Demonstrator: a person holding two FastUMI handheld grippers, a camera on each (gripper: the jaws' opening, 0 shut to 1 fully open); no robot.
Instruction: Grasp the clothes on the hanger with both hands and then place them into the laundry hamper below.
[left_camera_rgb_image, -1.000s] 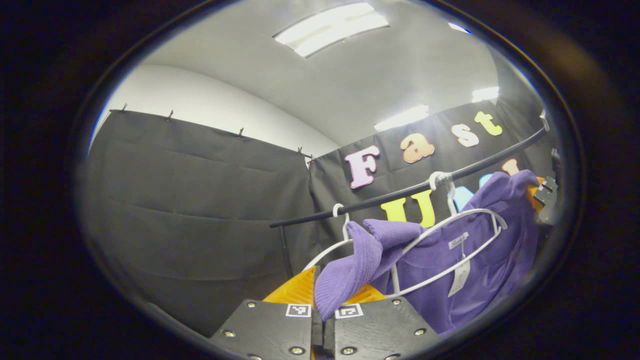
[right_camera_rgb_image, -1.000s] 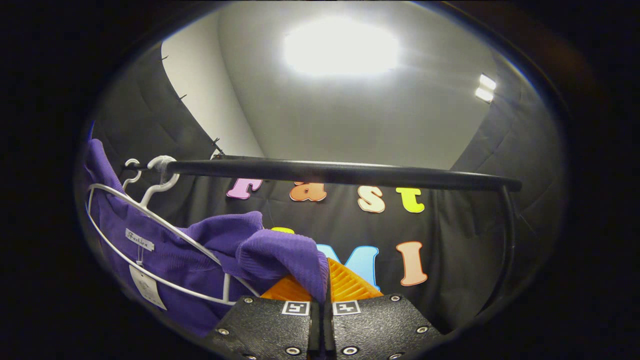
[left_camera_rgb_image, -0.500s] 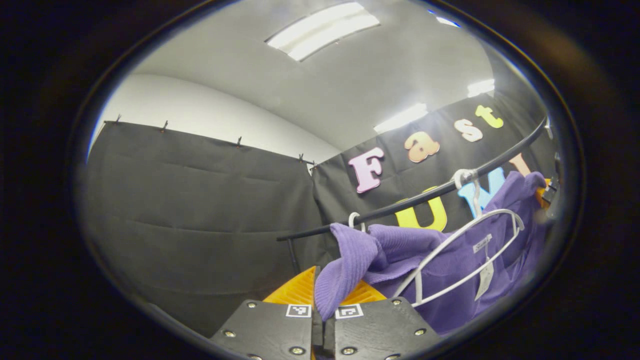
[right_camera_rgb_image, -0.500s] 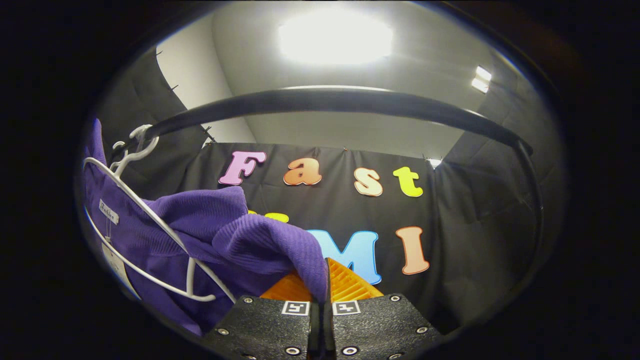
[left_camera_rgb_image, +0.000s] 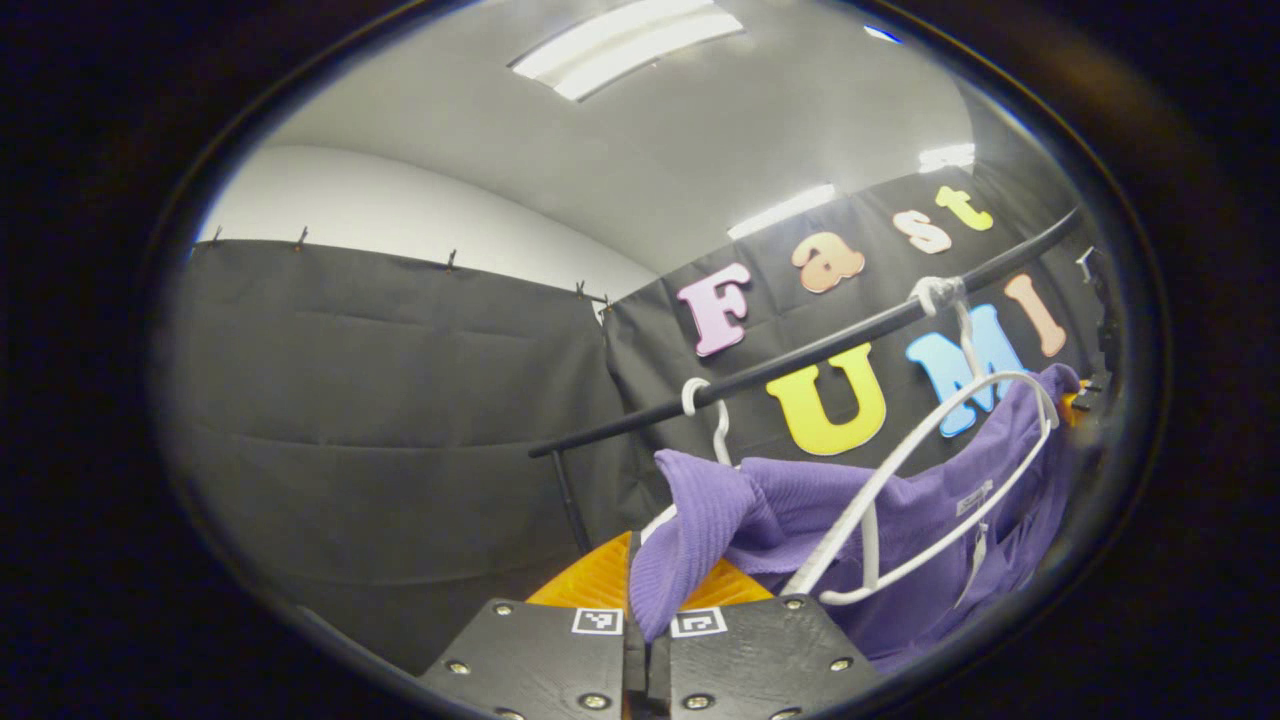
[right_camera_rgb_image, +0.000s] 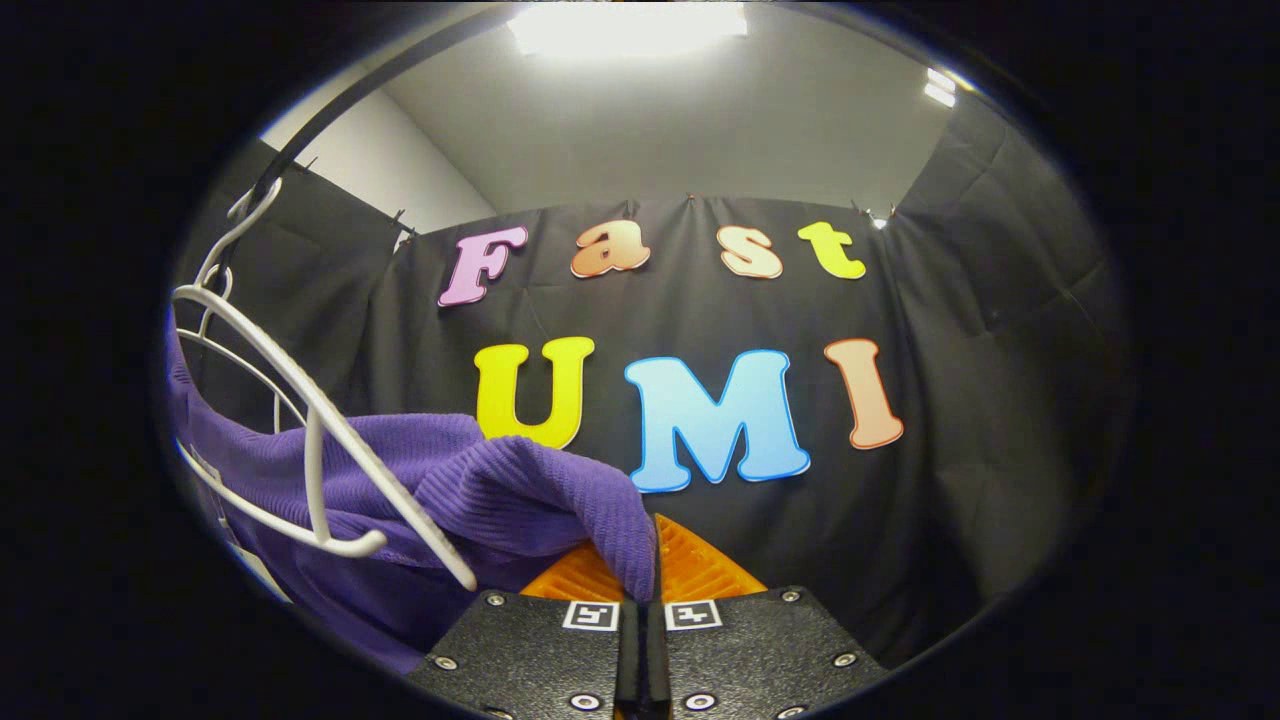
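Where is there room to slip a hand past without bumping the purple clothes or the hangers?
Free: in the right gripper view, the open space right of the purple garment, before the cloth wall. In the left gripper view, the space left of the rail. Crowded: around the white hanger, where the left gripper and right gripper pinch cloth.

Both cameras low, tilted up, tight on the purple sweater (left_camera_rgb_image: 800, 500).

Left gripper view looks up along its own fingers (left_camera_rgb_image: 600, 580), rail (left_camera_rgb_image: 800, 355) rising away to the right, ceiling above. Right gripper view faces the back wall squarely, sweater (right_camera_rgb_image: 450, 490) and white hanger (right_camera_rgb_image: 300, 400) close on its left. Both share sweater, hanger (left_camera_rgb_image: 900, 470), rail.
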